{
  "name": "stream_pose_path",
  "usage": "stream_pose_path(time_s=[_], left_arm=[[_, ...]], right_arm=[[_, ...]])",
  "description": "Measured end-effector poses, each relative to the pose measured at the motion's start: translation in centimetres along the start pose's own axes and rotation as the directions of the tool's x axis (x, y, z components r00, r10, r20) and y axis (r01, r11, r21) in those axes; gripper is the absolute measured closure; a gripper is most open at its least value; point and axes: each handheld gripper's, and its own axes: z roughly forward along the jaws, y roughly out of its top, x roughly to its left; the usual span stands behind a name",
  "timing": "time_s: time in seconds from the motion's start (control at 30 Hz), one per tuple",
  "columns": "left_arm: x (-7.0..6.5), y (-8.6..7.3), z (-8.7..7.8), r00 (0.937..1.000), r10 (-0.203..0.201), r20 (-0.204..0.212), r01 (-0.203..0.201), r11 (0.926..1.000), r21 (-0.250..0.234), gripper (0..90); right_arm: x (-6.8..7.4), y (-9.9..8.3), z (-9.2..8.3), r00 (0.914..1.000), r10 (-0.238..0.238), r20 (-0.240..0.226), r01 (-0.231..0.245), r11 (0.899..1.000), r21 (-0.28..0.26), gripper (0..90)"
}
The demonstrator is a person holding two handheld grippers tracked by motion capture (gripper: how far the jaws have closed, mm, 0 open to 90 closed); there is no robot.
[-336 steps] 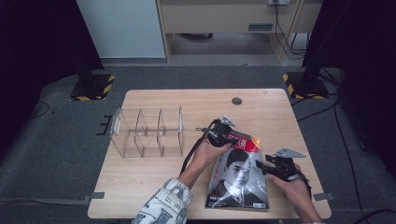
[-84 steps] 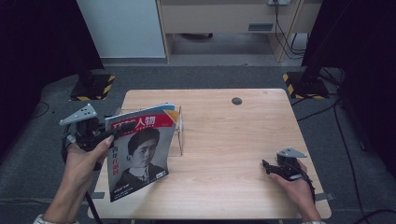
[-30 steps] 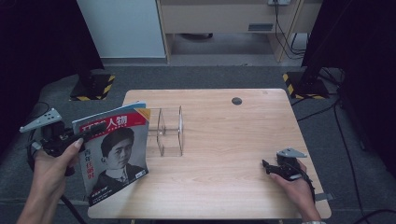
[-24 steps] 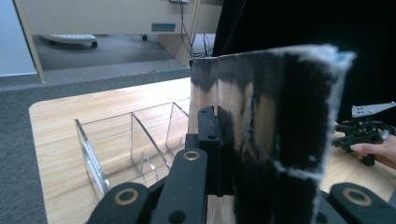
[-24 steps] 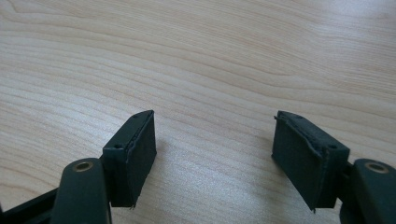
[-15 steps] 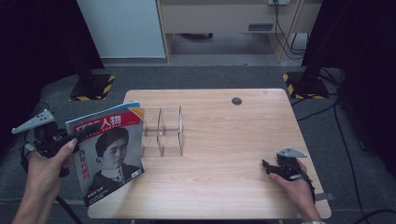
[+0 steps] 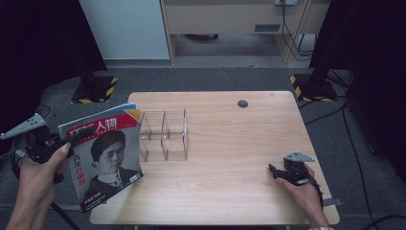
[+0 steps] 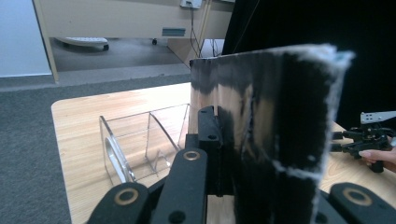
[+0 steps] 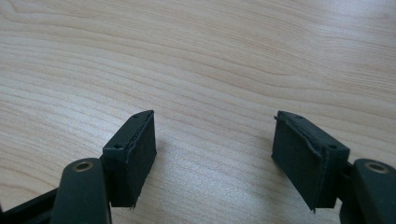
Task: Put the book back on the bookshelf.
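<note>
Magazine (image 7: 103, 160) with red masthead and black-and-white portrait cover, held upright left of the clear rack (image 7: 163, 135), clamped in left gripper (image 7: 72, 139); right gripper (image 7: 274, 171) parted, empty.

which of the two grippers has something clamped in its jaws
The left gripper: its jaws are shut on the magazine, held upright off the table's left edge. The right gripper rests on the table, jaws open and empty.

clear rack (image 7: 165, 135) left, bare table (image 7: 230, 177) right
</note>
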Motion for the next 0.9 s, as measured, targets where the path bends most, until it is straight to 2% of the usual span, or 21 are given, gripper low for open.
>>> stream_pose_path(time_s=[0.37,0.9], left_arm=[[1.1,0.1,0.2,0.9992,-0.017,-0.036,0.017,0.9999,-0.001,86.5],[2.4,0.8,1.9,0.9964,-0.034,-0.077,0.034,0.9994,-0.004,86.5]], right_arm=[[0.0,0.0,0.0,1.0000,0.000,0.000,0.000,1.000,0.000,30.3],[0.0,0.0,0.0,1.0000,-0.003,-0.002,0.003,1.000,0.001,30.3]])
